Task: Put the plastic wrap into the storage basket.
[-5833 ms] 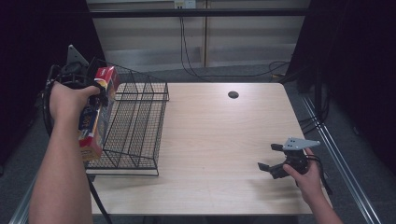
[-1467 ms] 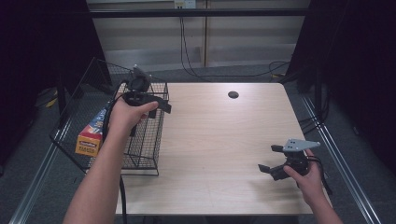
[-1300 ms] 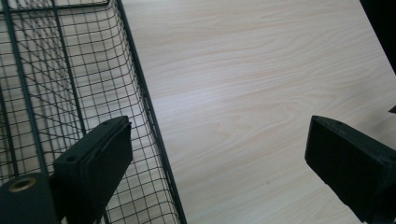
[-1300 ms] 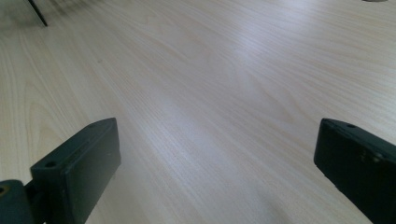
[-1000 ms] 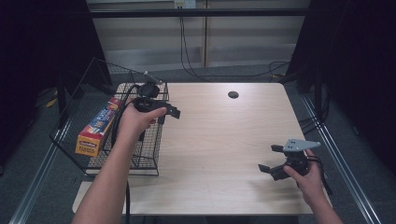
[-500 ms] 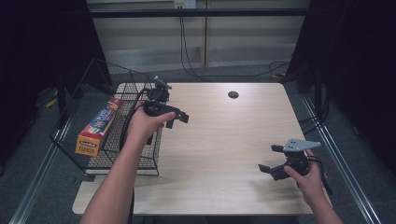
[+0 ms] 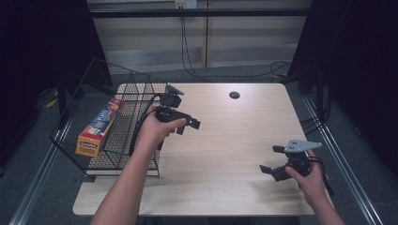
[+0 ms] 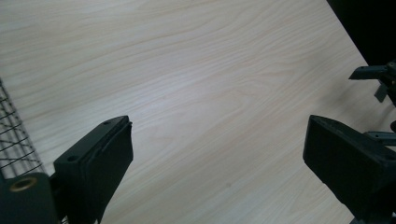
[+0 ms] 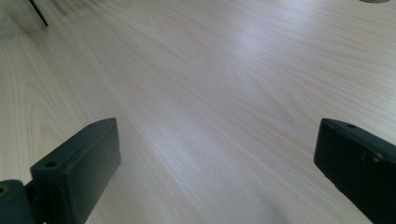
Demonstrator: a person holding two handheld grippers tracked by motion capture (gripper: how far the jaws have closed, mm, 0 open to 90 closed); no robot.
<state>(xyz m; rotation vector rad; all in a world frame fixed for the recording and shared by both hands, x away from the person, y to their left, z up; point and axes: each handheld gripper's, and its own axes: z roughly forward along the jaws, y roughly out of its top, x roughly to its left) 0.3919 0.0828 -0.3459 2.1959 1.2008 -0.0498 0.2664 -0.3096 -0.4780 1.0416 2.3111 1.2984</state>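
1. High view: the long orange-and-blue box point(image 7: 97, 133) was observed lying lengthwise on the floor of the wire basket point(image 7: 80, 110), against the basket's outer side, near the left edge of the table point(image 7: 234, 140).
2. The box was found free of both grippers; its placement in the basket was judged complete.
3. The left gripper point(image 7: 187, 125) was seen above the bare tabletop just right of the basket. Its jaws were released and nothing was held, as confirmed in the left gripper view, where plain wood lay between them and a corner of basket wire showed at the left edge.
4. The right gripper point(image 7: 271, 165) was seen low over the near right part of the table, well apart from the basket. Its jaws were spread with nothing between them.
5. The step in hand was judged to be the left hand's withdrawal. It is advised that the trailing cable point(image 7: 141, 126) be kept off the basket wire, lest the basket be dragged.
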